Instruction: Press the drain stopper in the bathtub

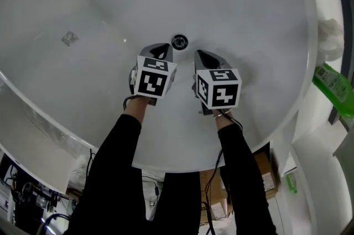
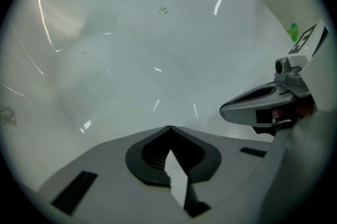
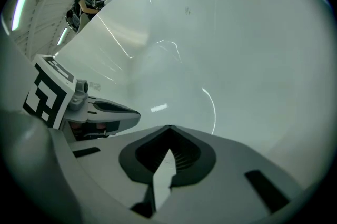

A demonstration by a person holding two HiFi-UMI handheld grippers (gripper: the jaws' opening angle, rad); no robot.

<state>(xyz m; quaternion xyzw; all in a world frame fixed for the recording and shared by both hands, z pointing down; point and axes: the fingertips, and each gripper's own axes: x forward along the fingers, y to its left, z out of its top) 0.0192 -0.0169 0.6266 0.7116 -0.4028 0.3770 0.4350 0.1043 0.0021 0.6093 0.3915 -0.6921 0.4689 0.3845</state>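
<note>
Currently the stopper [image 1: 178, 41] lies just ahead, between the two tips, and the left gripper [image 1: 161, 51] is judged marginally nearer than the right gripper [image 1: 203, 57]. Both sets of fingers are closed and empty.

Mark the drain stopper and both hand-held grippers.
drain stopper [image 1: 179, 41]: head view, its dark centre.
left hand-held gripper [image 1: 163, 50]: head view, jaw tips.
right hand-held gripper [image 1: 200, 55]: head view, jaw tips.

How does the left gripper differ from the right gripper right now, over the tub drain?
The left gripper sits left of the drain stopper, while the right gripper sits right of it. The left gripper's tip angles rightward toward the stopper, and the right gripper's tip angles leftward. Their marker cubes show different patterns. Both have their jaws together on nothing, and in the head view neither tip reaches the stopper.
</note>
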